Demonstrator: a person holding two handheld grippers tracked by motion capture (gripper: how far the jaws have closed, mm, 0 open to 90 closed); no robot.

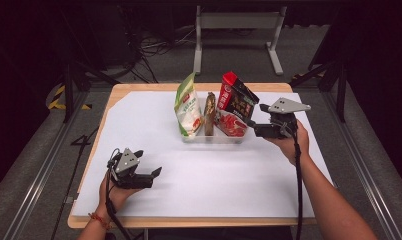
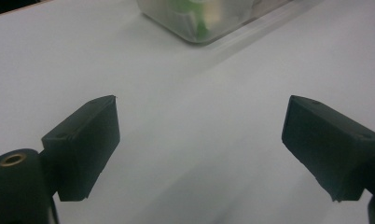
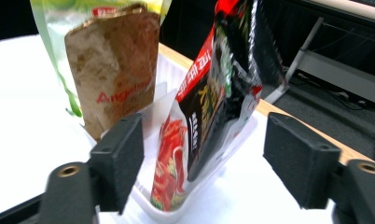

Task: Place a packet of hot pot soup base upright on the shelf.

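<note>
Standing upright, the red-and-black packet [image 3: 213,107] looks light, crinkly, slippery; pinch its flat upper edge. Right gripper [image 3: 204,158] released, left gripper [image 2: 199,140] released.

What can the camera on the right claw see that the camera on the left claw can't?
The right gripper view alone shows the red-and-black packet and the brown packet, standing in the clear bin, between the right claw's open jaws with neither pad touching them. The left gripper view alone shows the left claw, open over bare white sheet. Both catch the clear bin, the green-and-white bag and the white sheet.
</note>
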